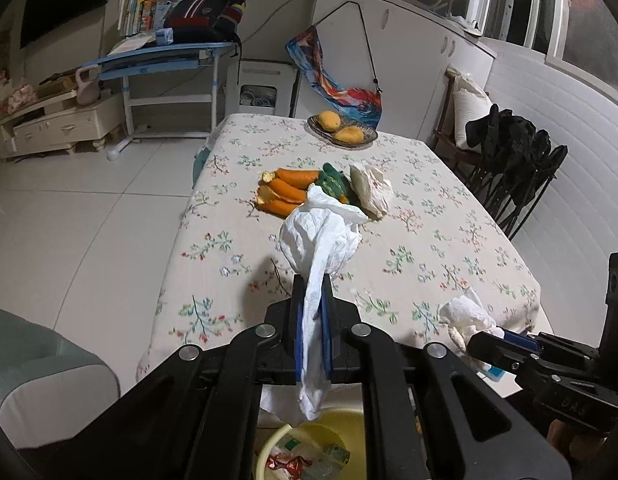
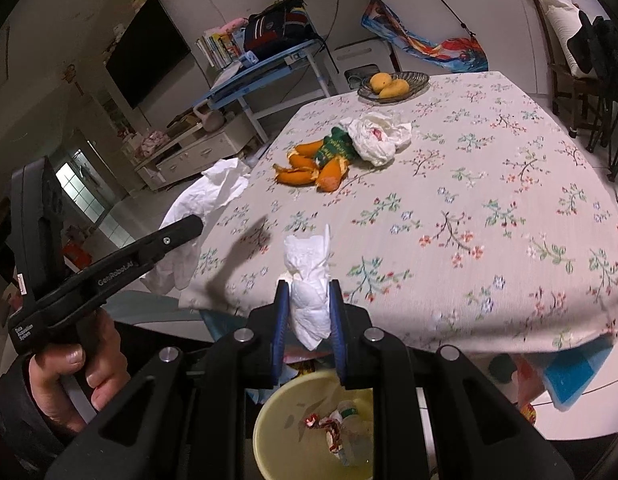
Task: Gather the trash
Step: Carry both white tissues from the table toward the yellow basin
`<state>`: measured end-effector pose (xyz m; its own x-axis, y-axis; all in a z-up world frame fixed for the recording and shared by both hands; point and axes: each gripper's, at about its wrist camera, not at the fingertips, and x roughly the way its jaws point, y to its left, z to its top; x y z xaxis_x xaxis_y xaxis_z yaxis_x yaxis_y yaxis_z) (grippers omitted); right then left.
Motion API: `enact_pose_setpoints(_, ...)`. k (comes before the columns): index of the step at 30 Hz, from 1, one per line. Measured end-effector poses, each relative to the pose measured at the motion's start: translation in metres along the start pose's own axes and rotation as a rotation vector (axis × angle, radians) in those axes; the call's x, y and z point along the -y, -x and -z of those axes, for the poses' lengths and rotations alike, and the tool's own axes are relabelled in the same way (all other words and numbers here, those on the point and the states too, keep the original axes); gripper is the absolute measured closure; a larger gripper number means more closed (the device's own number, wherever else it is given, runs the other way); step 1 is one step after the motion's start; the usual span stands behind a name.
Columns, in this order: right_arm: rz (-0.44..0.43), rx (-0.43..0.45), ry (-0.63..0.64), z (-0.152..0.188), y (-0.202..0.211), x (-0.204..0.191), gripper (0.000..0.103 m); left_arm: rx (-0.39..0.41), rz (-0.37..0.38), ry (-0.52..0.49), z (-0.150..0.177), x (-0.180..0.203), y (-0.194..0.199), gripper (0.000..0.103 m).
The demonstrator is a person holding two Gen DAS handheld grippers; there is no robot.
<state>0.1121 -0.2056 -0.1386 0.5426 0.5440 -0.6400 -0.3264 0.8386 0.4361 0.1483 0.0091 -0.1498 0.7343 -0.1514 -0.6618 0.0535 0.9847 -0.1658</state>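
Flowered cloth is covering the worktop [image 2: 489, 168], and I am holding both grippers past its near edge, above the yellow bin [image 2: 285, 432] where wrappers are already lying. My left gripper [image 1: 312, 300] is clamping a long white tissue [image 1: 321, 240]; my right gripper [image 2: 309, 300] is pinching a smaller tissue wad [image 2: 309, 276]. Neither is dropped yet. Orange peels [image 2: 309, 168], a green wrapper [image 2: 335, 146] and a crumpled bag [image 2: 379, 136] are still waiting mid-worktop, well short of the mango dish [image 2: 393, 82]. Nothing is blocking the bin.

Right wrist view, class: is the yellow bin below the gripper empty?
No. The yellow bin already holds crumpled wrappers, seen beneath the right gripper that clamps a white tissue.
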Motion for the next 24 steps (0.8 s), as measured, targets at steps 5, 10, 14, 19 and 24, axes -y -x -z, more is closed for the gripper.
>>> enact_pose_setpoints(5, -0.012, -0.027, 0.008, 0.014, 0.003, -0.006, 0.083, -0.009, 0.008, -0.010, 0.012, 0.004, 0.007, 0.095)
enact_pose_setpoints(10, -0.024, -0.060, 0.013, 0.027, 0.004, -0.012, 0.083, -0.018, 0.014, -0.011, 0.024, 0.008, 0.015, 0.095)
enact_pose_setpoints(14, -0.031, -0.100, 0.025, 0.039, 0.002, -0.018, 0.083, -0.027, 0.017, -0.016, 0.032, 0.010, 0.021, 0.095)
enact_pose_setpoints(19, -0.034, -0.162, 0.034, 0.054, -0.004, -0.024, 0.083, -0.039, 0.018, -0.023, 0.044, 0.012, 0.029, 0.095)
enact_pose_setpoints(24, -0.036, -0.220, 0.036, 0.069, -0.009, -0.028, 0.082, -0.070, 0.020, -0.032, 0.056, 0.016, 0.035, 0.095)
